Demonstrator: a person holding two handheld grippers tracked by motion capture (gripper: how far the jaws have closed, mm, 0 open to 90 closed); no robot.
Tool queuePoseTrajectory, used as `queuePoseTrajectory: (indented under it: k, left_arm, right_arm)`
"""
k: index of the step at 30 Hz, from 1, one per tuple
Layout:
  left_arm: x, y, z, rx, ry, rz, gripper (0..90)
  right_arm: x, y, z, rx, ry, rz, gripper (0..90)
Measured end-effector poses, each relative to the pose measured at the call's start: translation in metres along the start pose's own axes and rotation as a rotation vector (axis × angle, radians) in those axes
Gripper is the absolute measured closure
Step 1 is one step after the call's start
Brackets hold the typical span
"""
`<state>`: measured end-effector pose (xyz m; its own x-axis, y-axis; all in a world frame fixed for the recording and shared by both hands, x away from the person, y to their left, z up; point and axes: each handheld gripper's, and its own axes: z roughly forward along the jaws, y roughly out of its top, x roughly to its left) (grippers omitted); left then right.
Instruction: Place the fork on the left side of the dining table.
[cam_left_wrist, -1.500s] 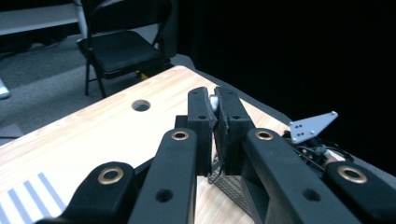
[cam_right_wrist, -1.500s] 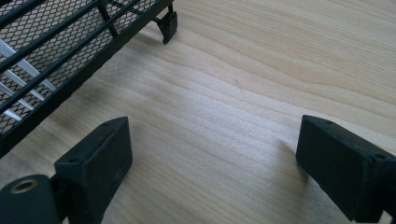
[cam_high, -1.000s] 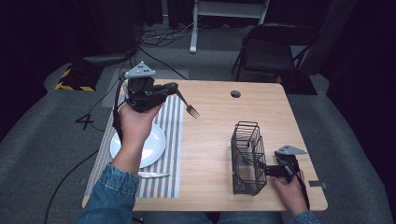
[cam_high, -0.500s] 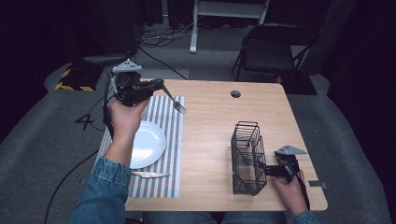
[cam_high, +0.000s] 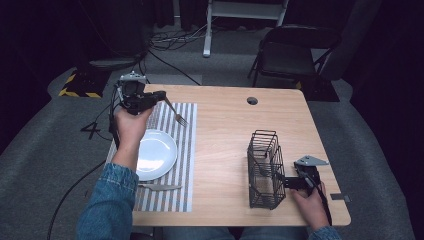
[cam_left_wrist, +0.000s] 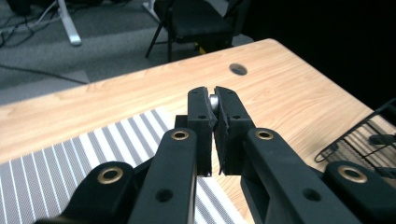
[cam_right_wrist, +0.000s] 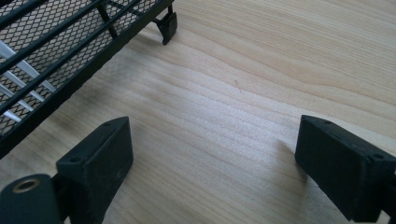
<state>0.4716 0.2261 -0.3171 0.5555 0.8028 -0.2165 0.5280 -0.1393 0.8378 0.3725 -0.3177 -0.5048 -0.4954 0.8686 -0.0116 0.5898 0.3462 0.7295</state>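
Left gripper (cam_high: 159, 96) clamped on a fork (cam_high: 176, 113) above the striped placemat (cam_high: 170, 165).
Right gripper (cam_right_wrist: 212, 161) rests spread, empty, just beside the wire caddy (cam_high: 264, 167).

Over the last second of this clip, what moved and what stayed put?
The left gripper, shut on the fork, carried it from above the plate's far edge toward the placemat's far left corner and lower, tines still pointing toward the table's middle. The right gripper stayed open beside the wire caddy. The plate, the knife and the striped placemat did not shift.
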Motion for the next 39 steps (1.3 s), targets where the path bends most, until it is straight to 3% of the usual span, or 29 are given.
queuePoseTrajectory:
  k: [3, 13, 29, 34, 39]
  left_arm:
    - [0.013, -0.006, 0.007, 0.023, -0.002, -0.035, 85.7]
    - [0.028, -0.019, 0.022, 0.094, 0.024, -0.077, 85.7]
    - [0.041, -0.024, 0.029, 0.102, 0.047, -0.113, 85.7]
    - [0.047, -0.023, 0.027, 0.096, 0.073, -0.118, 85.7]
    - [0.051, -0.022, 0.029, 0.092, 0.067, -0.127, 85.5]
  right_arm:
    - [0.000, 0.000, 0.000, 0.000, 0.000, 0.000, 11.4]
    - [0.000, 0.000, 0.000, -0.001, -0.001, 0.001, 11.6]
    - [0.000, 0.000, 0.000, -0.001, -0.003, 0.002, 11.8]
    - [0.000, 0.000, 0.000, -0.002, -0.004, 0.002, 11.8]
    - [0.000, 0.000, 0.000, -0.002, -0.005, 0.003, 11.8]
